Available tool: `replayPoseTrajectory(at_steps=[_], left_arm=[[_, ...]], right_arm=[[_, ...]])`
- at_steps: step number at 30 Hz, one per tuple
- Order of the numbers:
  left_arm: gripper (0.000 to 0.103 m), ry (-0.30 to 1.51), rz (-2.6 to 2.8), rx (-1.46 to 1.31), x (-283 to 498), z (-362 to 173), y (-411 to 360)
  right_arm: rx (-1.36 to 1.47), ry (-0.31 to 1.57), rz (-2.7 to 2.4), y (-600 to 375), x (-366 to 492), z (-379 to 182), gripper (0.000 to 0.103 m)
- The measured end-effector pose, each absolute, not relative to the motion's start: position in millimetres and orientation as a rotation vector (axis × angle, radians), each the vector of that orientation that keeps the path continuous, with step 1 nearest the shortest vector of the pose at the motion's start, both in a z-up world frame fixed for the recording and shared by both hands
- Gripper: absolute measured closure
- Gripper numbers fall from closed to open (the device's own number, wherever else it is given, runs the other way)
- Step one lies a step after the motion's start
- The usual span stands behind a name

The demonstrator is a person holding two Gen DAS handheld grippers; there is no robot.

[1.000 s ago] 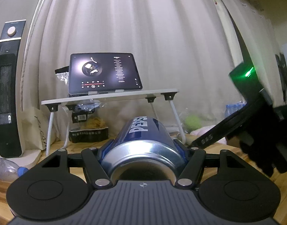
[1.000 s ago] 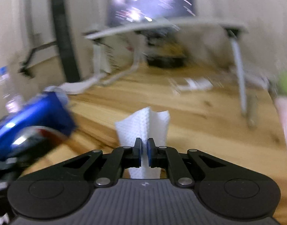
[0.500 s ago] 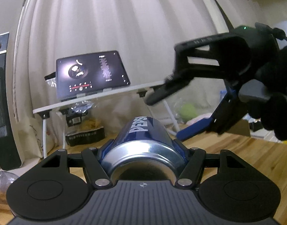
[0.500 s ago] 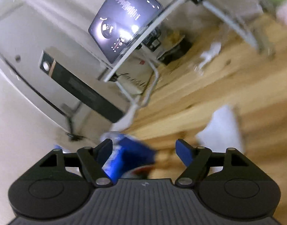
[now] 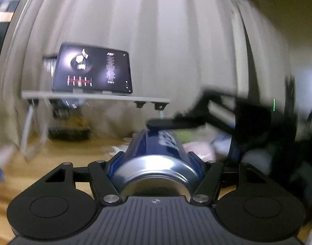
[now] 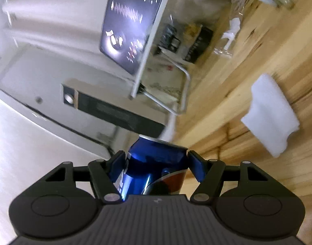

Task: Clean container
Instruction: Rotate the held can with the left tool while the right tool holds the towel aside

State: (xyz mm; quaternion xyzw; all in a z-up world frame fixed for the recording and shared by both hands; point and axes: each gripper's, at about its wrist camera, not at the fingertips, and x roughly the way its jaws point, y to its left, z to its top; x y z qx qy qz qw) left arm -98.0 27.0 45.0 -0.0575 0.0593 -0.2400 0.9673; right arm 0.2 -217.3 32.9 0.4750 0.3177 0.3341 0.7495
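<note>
A blue Pepsi can (image 5: 158,155) is clamped between the fingers of my left gripper (image 5: 157,159), silver base toward the camera. The same can (image 6: 156,163) fills the gap between the blue pads of my right gripper (image 6: 156,159), which is spread wide around it; I cannot tell whether the pads touch it. In the left wrist view the right gripper (image 5: 227,116) is a black blur over the can's far end. A folded white paper towel (image 6: 270,114) lies loose on the wooden floor (image 6: 258,61).
A small white folding table (image 5: 94,97) holds a lit tablet (image 5: 92,71), with snack bags beneath. A black tower heater (image 6: 115,110) stands by the wall. Crumpled clear plastic (image 6: 231,32) lies on the floor. Curtains hang behind.
My right gripper let go of the paper towel, opened wide, rolled sideways and came down around the can. The towel now lies on the floor. The left gripper kept its hold and swung a little.
</note>
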Motion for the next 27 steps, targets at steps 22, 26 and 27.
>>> replayPoseTrajectory(at_steps=[22, 26, 27], left_arm=[[0.038, -0.042, -0.499, 0.410, -118.4, 23.7, -10.5], [0.038, -0.074, -0.493, 0.517, -122.2, 15.3, -16.2], [0.037, -0.069, -0.494, 0.499, -121.1, 15.9, -15.6]], right_arm=[[1.093, 0.717, 0.733, -232.8, -3.9, 14.0, 0.025], [1.108, 0.767, 0.739, -225.0, -5.6, 4.7, 0.031], [1.111, 0.763, 0.746, -223.5, -7.0, 3.8, 0.031]])
